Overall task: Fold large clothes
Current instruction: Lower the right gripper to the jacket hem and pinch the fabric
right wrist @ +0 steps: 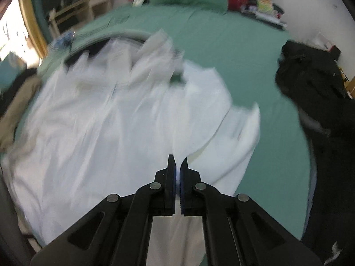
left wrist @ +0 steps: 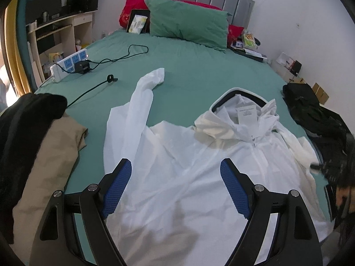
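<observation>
A white hooded jacket (left wrist: 188, 155) lies spread front-up on the green bed sheet (left wrist: 199, 66), hood (left wrist: 239, 113) toward the pillows, one sleeve (left wrist: 144, 93) stretched up to the left. My left gripper (left wrist: 176, 166) is open and empty above the jacket's lower body. In the blurred right wrist view the jacket (right wrist: 111, 122) fills the left and middle. My right gripper (right wrist: 178, 161) is shut on a fold of the white jacket fabric near its right side.
A beige garment (left wrist: 55, 161) and black clothes (left wrist: 26, 119) lie at the left bed edge. A black garment (left wrist: 310, 110) lies at the right, also in the right wrist view (right wrist: 315, 84). A power strip (left wrist: 68, 64) with cables and a green pillow (left wrist: 188, 24) lie farther back.
</observation>
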